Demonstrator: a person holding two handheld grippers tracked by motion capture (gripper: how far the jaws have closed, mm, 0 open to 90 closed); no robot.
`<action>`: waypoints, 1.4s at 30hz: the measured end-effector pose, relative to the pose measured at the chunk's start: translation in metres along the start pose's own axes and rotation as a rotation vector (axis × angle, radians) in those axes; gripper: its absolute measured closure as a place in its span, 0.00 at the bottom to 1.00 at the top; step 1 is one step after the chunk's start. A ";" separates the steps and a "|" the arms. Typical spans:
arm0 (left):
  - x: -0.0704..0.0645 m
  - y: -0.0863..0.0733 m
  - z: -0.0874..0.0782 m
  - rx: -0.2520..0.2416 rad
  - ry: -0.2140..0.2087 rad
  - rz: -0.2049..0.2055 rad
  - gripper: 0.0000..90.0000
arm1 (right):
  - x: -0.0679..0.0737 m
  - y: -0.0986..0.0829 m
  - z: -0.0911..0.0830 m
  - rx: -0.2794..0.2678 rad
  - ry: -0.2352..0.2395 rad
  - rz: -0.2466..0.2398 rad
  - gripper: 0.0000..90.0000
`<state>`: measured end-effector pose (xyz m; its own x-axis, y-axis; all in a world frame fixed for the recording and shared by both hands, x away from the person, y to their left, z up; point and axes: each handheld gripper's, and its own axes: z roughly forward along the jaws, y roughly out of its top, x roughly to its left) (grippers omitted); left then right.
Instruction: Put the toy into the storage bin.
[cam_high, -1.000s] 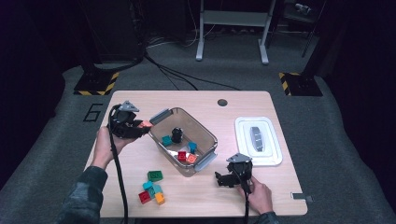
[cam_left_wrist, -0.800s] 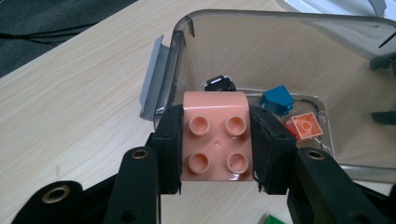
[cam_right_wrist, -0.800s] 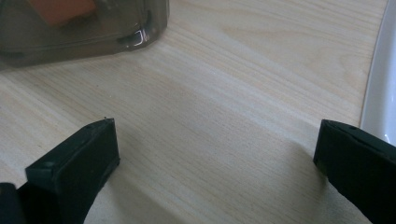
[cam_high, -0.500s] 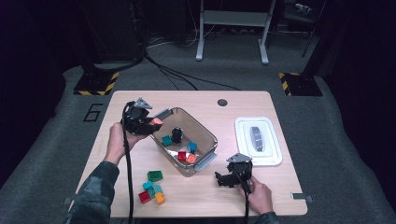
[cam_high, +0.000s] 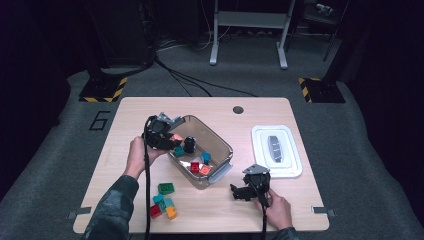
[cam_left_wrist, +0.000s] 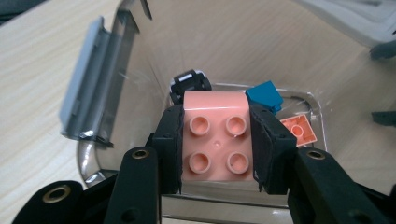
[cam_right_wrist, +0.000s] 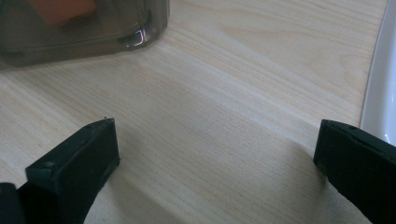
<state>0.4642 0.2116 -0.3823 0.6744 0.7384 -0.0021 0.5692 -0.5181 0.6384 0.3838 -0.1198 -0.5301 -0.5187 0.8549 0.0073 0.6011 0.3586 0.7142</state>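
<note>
High view: a wooden table (cam_high: 150, 115) holds a clear plastic bin (cam_high: 222, 145) of toy bricks. The left gripper (cam_high: 167, 138) hovers at the bin's near-left edge.

Left gripper view: its jaws clamp a pink four-stud brick (cam_left_wrist: 216, 140) by two opposite flat sides, above the bin. It looks light, rigid and smooth, so a side grip suits it.

Right gripper view: the right gripper (cam_right_wrist: 215, 154) rests over bare wood with jaws spread wide, carrying nothing.
</note>
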 end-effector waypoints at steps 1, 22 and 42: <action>0.000 -0.001 0.002 0.004 -0.004 -0.002 0.65 | 0.000 0.000 0.000 0.000 0.000 0.000 0.00; 0.003 -0.014 0.004 0.027 -0.040 -0.018 0.49 | 0.000 0.000 0.000 0.000 0.000 0.000 0.00; 0.011 -0.067 -0.058 -0.070 0.011 -0.029 0.13 | 0.000 0.000 0.000 -0.001 0.001 -0.004 0.00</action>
<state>0.4061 0.2796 -0.3802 0.6526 0.7576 -0.0137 0.5541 -0.4649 0.6906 0.3841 -0.1201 -0.5301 -0.5217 0.8531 0.0051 0.5986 0.3617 0.7147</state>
